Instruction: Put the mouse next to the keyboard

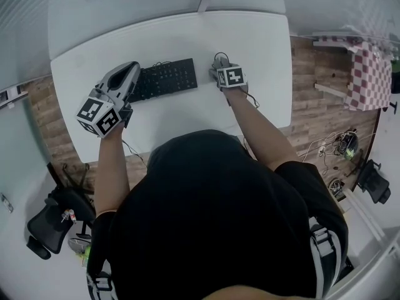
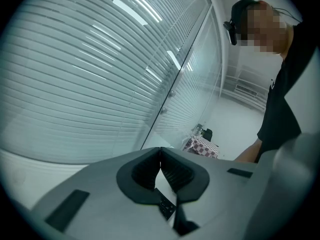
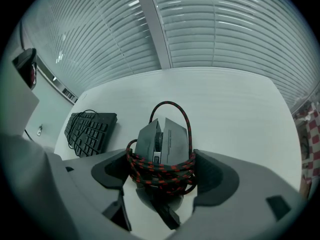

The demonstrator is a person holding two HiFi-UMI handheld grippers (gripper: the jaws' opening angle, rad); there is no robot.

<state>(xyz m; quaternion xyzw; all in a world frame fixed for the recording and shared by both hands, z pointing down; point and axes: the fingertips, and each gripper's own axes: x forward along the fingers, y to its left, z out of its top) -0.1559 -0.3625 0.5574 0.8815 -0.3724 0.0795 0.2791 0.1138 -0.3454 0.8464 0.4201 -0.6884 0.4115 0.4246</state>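
Person in black top (image 1: 212,217) at white table (image 1: 262,49); wood-plank floor (image 1: 319,114) to the right, blinds (image 2: 75,84) beyond. Right gripper (image 3: 162,161) clamps the cable-wrapped mouse (image 3: 165,139) right of the keyboard (image 1: 165,79), not touching it. Left gripper (image 2: 160,156) jaws pressed together, empty.

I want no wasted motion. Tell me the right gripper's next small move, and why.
Probably open the right gripper slowly and release the mouse where it is. Its jaws press on the red-and-black cable wound round the mouse, low over the white table, just right of the keyboard. Whether the mouse already touches the table I cannot tell.
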